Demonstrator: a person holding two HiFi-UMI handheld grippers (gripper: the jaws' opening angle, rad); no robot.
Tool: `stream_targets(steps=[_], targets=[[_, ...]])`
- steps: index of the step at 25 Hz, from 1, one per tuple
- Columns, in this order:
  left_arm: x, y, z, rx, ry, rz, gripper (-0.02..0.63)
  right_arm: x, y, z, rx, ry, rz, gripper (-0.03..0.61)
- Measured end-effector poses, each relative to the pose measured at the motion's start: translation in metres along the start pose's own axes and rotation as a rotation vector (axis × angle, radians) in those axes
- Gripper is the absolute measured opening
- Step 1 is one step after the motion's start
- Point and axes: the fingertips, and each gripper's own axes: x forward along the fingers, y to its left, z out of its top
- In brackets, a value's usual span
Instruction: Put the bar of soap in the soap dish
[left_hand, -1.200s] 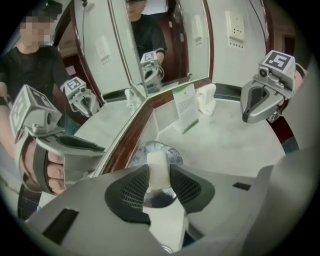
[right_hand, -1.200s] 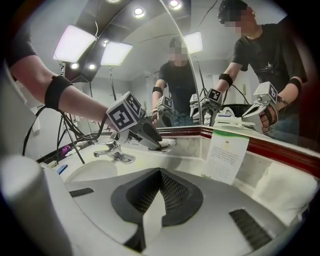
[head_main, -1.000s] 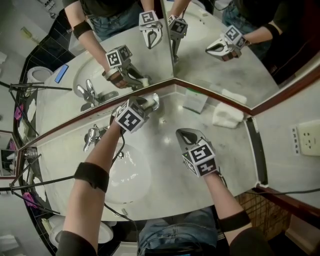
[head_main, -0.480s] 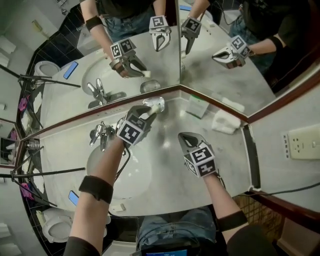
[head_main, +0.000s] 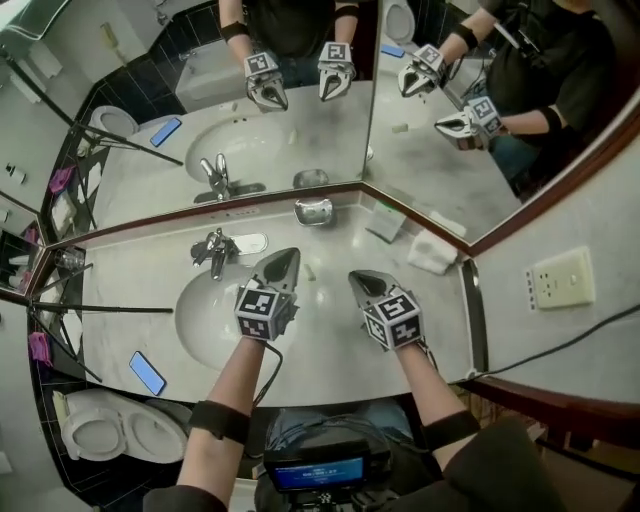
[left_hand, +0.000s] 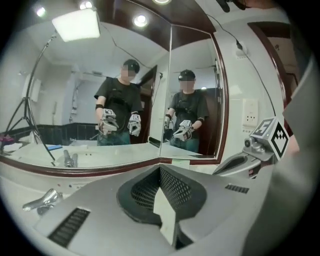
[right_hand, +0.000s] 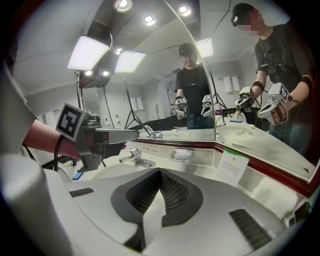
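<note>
The surface (head_main: 330, 342) is smooth, pale and stone-like, the tap (head_main: 213, 250) and soap dish (head_main: 313, 211) are glossy metal, and the folded white towel (head_main: 432, 252) is soft, matt cloth.

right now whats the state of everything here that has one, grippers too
left gripper: jaws have just closed, shut, nothing between them
right gripper: shut, empty
soap dish: upright at the mirror corner, not empty
bar of soap: seems to be the pale thing lying in the dish
faucet: no water seen running
phone: lying flat at the counter's edge
towel: folded, on the counter
</note>
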Motion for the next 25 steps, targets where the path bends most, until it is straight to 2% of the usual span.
stream_targets(steps=[3,11,25], targets=[[-0.011,-0.007,-0.007,-0.018,-0.003,0.006,0.0,-0.005,0.004,0.001,-0.026,0.017,-0.01,0.018],[-0.039,-0.027,-0.024,-0.032,-0.01,0.016,0.0,-0.022,0.006,0.015,-0.031,-0.014,-0.032,0.018],[-0.059,-0.025,-0.032,-0.024,0.013,0.03,0.0,-0.034,0.002,0.006,-0.032,0.002,-0.046,0.018]])
